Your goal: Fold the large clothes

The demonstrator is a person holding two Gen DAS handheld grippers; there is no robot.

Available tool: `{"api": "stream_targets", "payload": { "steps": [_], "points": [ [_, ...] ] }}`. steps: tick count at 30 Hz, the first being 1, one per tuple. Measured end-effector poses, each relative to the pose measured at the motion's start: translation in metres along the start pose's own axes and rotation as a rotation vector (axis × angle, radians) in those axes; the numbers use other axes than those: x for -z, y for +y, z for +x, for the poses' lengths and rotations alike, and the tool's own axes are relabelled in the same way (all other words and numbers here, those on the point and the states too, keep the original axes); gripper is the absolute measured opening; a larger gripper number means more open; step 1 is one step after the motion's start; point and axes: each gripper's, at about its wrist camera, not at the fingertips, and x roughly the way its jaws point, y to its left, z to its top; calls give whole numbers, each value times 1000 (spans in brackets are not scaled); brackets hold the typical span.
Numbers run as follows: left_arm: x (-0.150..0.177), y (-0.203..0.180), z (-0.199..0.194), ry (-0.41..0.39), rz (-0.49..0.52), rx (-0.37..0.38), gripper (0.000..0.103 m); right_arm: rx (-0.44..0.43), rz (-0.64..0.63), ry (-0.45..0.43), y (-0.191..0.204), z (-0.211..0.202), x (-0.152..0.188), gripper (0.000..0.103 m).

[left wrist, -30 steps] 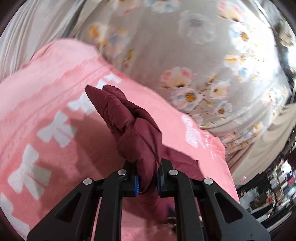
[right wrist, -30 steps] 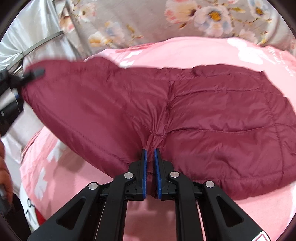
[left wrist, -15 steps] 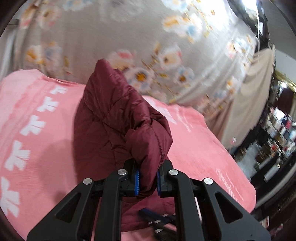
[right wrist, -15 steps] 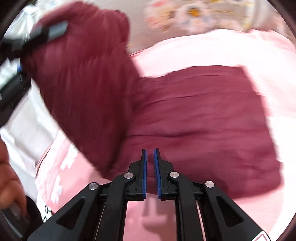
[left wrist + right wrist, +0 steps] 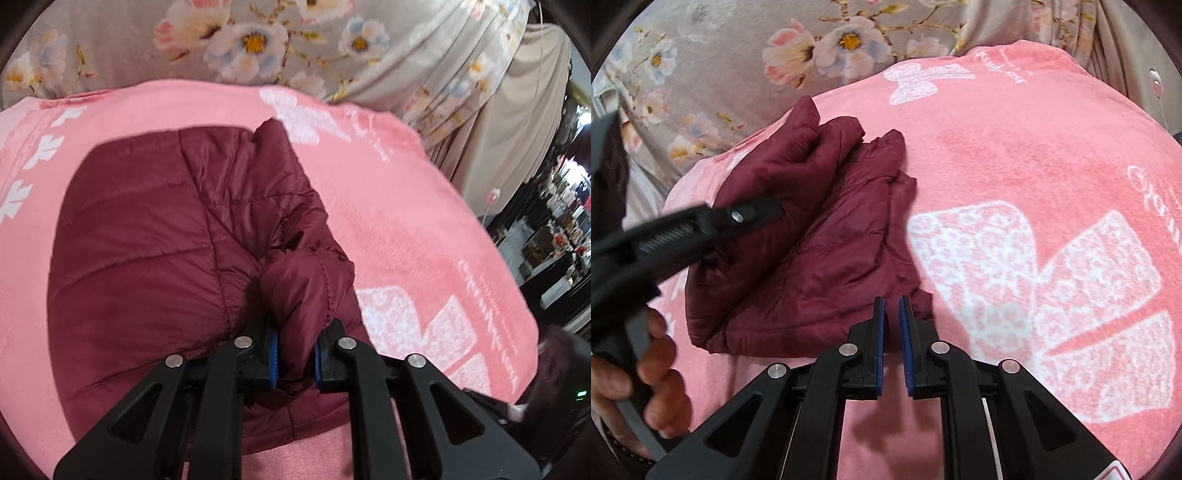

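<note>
my left hand-held gripper (image 5: 294,350) clamps the jacket (image 5: 155,236), folded over on the blanket (image 5: 1015,155), while my right hand-held gripper (image 5: 890,332) is nearly closed on nothing; flattening remains, i judge.

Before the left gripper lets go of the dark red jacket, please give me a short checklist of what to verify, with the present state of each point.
1. Left gripper holds a bunch of the jacket between its pads: ok.
2. Right gripper free of fabric, jaws nearly together at the jacket's near edge: ok.
3. Jacket lies wholly on the pink blanket, not over the side: ok.
4. Folded edges aligned: not ok, the far corners fan out in steps in the right wrist view.
5. Top layer smooth: not ok, it is bunched near the left gripper.
6. Layers underneath flat: cannot tell.
</note>
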Motion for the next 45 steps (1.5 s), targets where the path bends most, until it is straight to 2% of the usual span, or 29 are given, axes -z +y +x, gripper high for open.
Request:
{"api": "stream_targets", "payload": {
  "steps": [10, 18, 21, 24, 26, 27, 28, 29, 30, 31, 32, 34, 36, 41, 45],
  "points": [
    [18, -9, 29, 60, 52, -63, 13, -7, 23, 18, -13, 3, 6, 12],
    [30, -12, 36, 59, 106, -101, 15, 8, 33, 19, -15, 1, 6, 12],
    [30, -9, 32, 47, 107, -85, 18, 12, 38, 6, -14, -5, 1, 12],
    [28, -7, 20, 41, 89, -34, 36, 9, 39, -14, -14, -14, -10, 12],
    [23, -2, 0, 21, 46, 46, 64, -4, 41, -34, -13, -22, -22, 12],
    [20, -1, -9, 8, 31, 69, 73, -10, 42, -49, -12, -28, -31, 17],
    [16, 3, -23, -21, 10, 102, 83, -16, 43, -63, -11, -32, -37, 26],
    [13, 6, -33, -48, 0, 121, 86, -34, 47, -94, -8, -40, -51, 31],
    [8, 13, -48, -86, -12, 131, 87, -52, 54, -117, -6, -45, -61, 37],
    [1, 21, -61, -124, -23, 122, 89, -73, 61, -139, -2, -50, -73, 39],
    [-6, 31, -73, -157, -40, 95, 91, -92, 66, -152, 2, -52, -83, 40],
    [-21, 56, -87, -194, -87, 34, 91, -129, 104, -179, 13, -52, -113, 51],
    [-34, 84, -94, -220, -159, -22, 91, -149, 151, -175, 18, -39, -137, 57],
    [-58, 156, -101, -224, -330, -64, 91, -196, 224, -17, 25, 32, -182, 56],
    [-64, 197, -101, -206, -384, -113, 91, -89, 202, 106, 33, 88, -193, 57]
  ]
}}
